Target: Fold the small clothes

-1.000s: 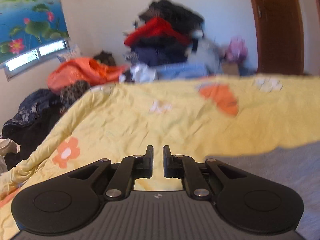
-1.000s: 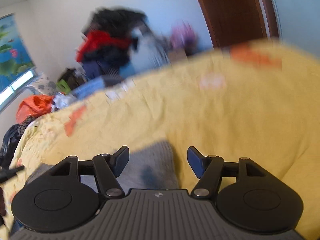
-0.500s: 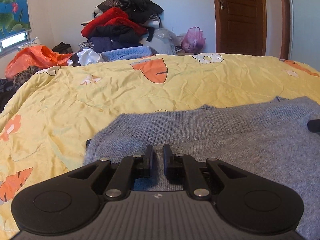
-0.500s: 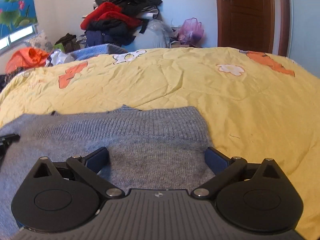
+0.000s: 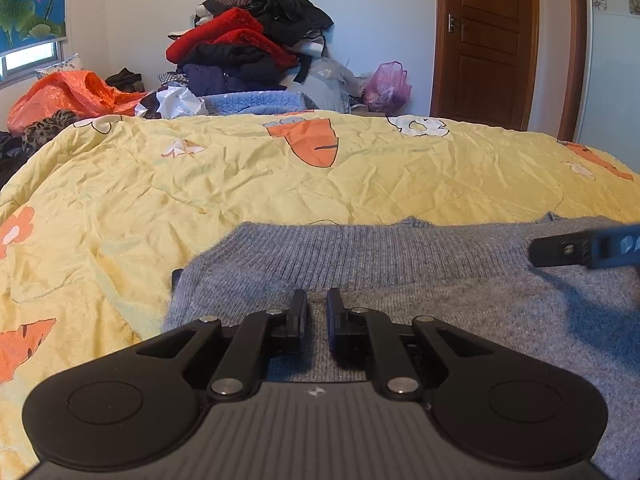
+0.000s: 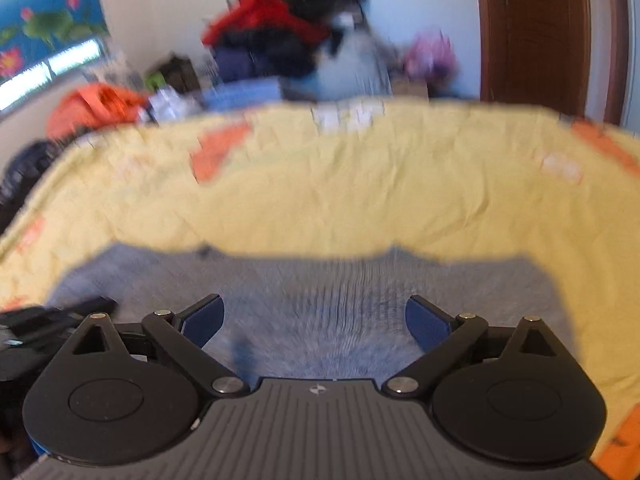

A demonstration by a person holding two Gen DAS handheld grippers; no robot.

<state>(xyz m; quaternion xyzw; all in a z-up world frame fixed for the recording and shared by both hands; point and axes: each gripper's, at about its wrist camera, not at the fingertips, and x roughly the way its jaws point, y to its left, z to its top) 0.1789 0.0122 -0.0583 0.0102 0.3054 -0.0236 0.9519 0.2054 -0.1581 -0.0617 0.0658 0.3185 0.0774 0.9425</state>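
A grey knit sweater (image 5: pixel 400 256) lies flat on the yellow quilt (image 5: pixel 280 184), its ribbed band along the far edge. My left gripper (image 5: pixel 317 300) hovers low over the sweater's left part, shut, with no cloth visibly pinched. The right gripper's finger (image 5: pixel 560 246) reaches in from the right edge of the left wrist view. In the blurred right wrist view my right gripper (image 6: pixel 314 312) stands wide over the sweater (image 6: pixel 340 280); its jaws are closing a little, with nothing pressed between the blue pads (image 6: pixel 204 316). Part of the left gripper (image 6: pixel 80 308) shows at the left there.
The quilt (image 6: pixel 360 184) has orange carrot and white flower prints. Behind the bed rises a pile of clothes (image 5: pixel 248 44), with an orange bag (image 5: pixel 68 94) at the left and a pink bag (image 5: pixel 386 84) near the brown door (image 5: pixel 484 40).
The left gripper dropped from a raised view to just above the flat sweater, then held still. The right gripper's jaws opened wide off the grey cloth and it slid left across the sweater.
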